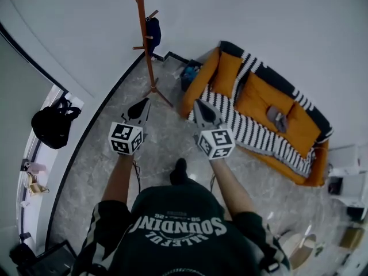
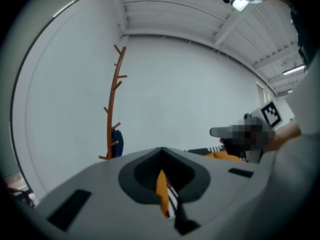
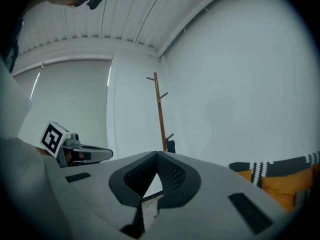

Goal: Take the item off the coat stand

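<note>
Done: nothing; the dark item (image 1: 153, 33) hangs on the coat stand (image 1: 147, 62).
Grippers: left gripper (image 1: 146, 101) and right gripper (image 1: 198, 103) closed, empty, far off.
Left: approach, grasp, lift.

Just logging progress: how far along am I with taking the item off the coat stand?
Done: nothing; the dark blue item hangs low on the coat stand. In hand: nothing; left gripper and right gripper are short of the stand, jaws shut, empty. Left: approach, grip the item, lift it off.

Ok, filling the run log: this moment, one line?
stage: pre-grasp | left gripper: shut, empty | right gripper: shut, empty | blue item: on coat stand
</note>
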